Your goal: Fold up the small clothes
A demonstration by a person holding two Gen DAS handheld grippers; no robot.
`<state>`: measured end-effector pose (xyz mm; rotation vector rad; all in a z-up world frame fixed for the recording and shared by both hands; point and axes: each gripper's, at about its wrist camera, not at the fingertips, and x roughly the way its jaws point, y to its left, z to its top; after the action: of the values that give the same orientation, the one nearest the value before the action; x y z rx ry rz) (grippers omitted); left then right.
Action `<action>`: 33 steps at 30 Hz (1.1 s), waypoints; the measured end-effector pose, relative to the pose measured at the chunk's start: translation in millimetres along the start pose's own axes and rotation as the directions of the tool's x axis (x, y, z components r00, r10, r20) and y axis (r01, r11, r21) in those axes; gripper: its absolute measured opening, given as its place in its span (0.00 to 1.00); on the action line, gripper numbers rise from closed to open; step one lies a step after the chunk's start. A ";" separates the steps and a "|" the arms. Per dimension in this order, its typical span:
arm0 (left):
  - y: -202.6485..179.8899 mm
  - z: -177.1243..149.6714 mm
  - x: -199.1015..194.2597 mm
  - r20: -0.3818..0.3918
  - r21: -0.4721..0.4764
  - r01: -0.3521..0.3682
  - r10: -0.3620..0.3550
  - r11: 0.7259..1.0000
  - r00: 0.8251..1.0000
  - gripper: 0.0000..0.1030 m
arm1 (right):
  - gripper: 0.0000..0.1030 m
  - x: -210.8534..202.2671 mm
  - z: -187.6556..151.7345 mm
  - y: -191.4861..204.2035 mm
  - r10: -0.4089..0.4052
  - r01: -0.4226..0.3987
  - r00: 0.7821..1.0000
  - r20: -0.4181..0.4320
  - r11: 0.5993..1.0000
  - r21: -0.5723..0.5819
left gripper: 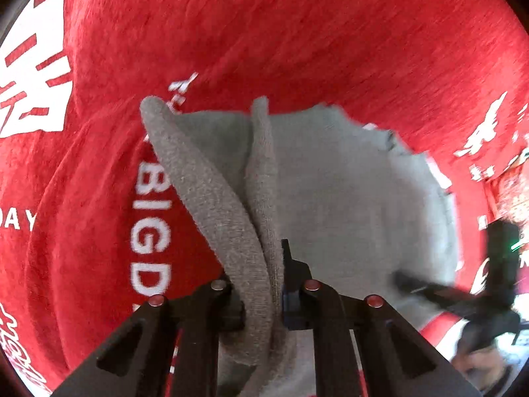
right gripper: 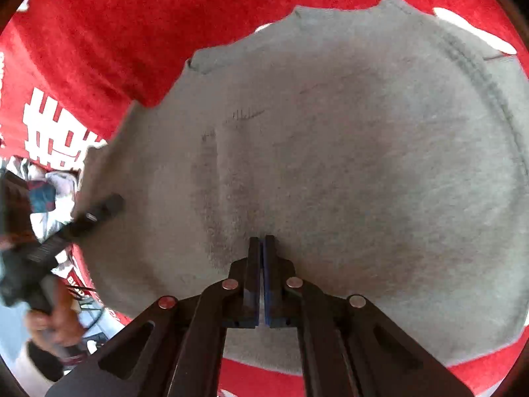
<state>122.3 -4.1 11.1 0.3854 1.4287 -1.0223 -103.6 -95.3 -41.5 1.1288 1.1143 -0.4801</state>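
We see the left claw (left gripper: pixel 261 301) clamped on a bunched fold of the grey garment (left gripper: pixel 330 198), which spreads ahead of it over the red cloth (left gripper: pixel 297 33). Our right claw (right gripper: pixel 262 248) is closed with nothing between its jaws, tips against the same garment.

Left wrist view: grey garment (left gripper: pixel 347 198) bunches between the left gripper (left gripper: pixel 261 294) fingers, left fingertip buried under the fold. Right gripper (left gripper: pixel 429 289) at right edge is motion-blurred; whether anything is held can't be told there. White print on red cloth (left gripper: pixel 297 33) cut off by frame. Right wrist view: hand (right gripper: pixel 53 324) at lower left smeared, garment's far edge cut off, clutter (right gripper: pixel 43 195) unreadable.
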 end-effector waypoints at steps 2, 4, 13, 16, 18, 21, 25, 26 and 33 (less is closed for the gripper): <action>-16.8 6.5 -14.6 0.031 -0.002 0.046 -0.046 0.999 0.998 0.14 | 0.02 -0.8 1.7 2.3 0.007 -0.007 1.000 0.002 1.000 -0.018; -36.3 12.4 -25.0 0.058 0.009 0.070 -0.071 0.997 0.996 0.14 | 0.02 -4.6 -0.4 -10.7 0.067 -0.067 0.998 -0.009 0.998 0.006; -186.2 21.2 -19.5 0.068 0.248 0.102 -0.122 0.963 0.990 0.14 | 0.03 -54.3 -1.4 -75.6 0.303 -0.310 0.950 0.072 0.943 0.118; -232.9 9.4 11.7 0.021 0.332 0.089 -0.102 0.939 0.995 0.14 | 0.03 -67.8 -1.3 -105.3 0.326 -0.340 0.939 0.109 0.927 0.160; -257.1 -0.7 39.6 -0.016 0.366 0.069 -0.068 0.928 0.998 0.14 | 0.04 -67.2 -0.4 -127.0 0.321 -0.338 0.940 0.113 0.919 0.201; -270.3 -10.3 69.8 -0.059 0.374 0.028 -0.006 0.927 0.998 0.15 | 0.06 -57.2 -0.9 -157.2 0.357 -0.371 0.928 0.104 0.878 0.303; -273.0 -21.4 74.7 -0.041 0.395 -0.015 0.034 0.919 0.999 0.15 | 0.06 -52.4 -0.5 -184.6 0.452 -0.478 0.877 0.165 0.781 0.402; -274.3 -22.7 72.0 -0.034 0.404 -0.027 0.044 0.914 0.998 0.15 | 0.10 -52.0 0.2 -189.3 0.475 -0.506 0.861 0.183 0.754 0.419; -267.3 -17.4 52.1 0.002 0.372 -0.089 0.095 0.924 0.995 0.15 | 0.63 -47.4 24.8 -193.9 0.631 -0.663 0.737 0.242 0.604 0.443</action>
<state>-101.2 -155.2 52.2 0.7316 1.2152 -1.2165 -264.5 -205.8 -90.0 1.8741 0.4375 -0.2133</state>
